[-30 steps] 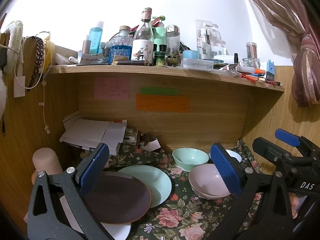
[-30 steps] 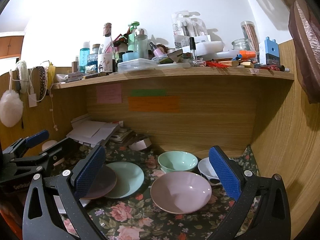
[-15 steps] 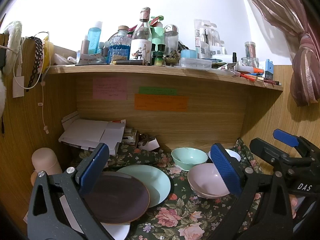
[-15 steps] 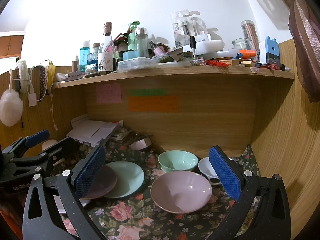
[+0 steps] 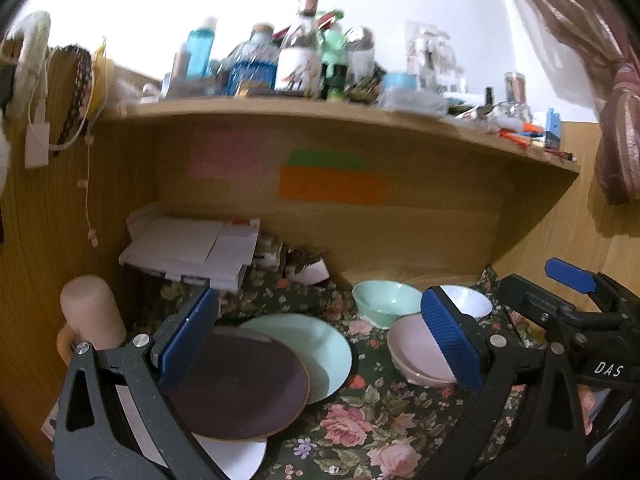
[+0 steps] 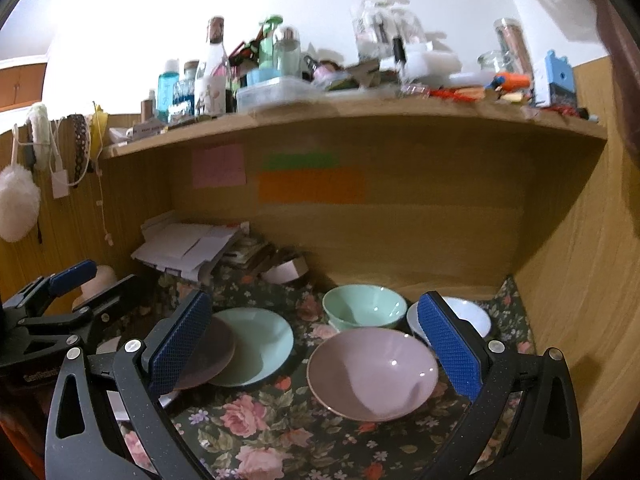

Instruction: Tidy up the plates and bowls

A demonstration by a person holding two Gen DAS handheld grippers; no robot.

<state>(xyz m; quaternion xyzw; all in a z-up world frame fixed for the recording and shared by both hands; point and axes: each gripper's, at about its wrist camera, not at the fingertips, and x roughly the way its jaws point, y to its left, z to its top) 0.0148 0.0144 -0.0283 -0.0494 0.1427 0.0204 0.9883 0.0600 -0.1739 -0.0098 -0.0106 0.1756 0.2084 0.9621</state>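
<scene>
While blurred, both hand-held grippers point(image 5: 320, 334) point(image 6: 312, 342) gape, seemingly empty.

A home desk nook: toiletry bottles point(image 5: 304, 60) crowd its wooden shelf point(image 5: 320, 120).

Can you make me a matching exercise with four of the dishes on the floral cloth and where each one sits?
Things:
1. dark plate
2. mint bowl
3. pink bowl
4. white bowl

Places:
A. back right corner
B. nearest the right tongs
C. overlapping the mint plate
D. directly behind the pink bowl

Pairs: 1-C, 2-D, 3-B, 4-A
</scene>
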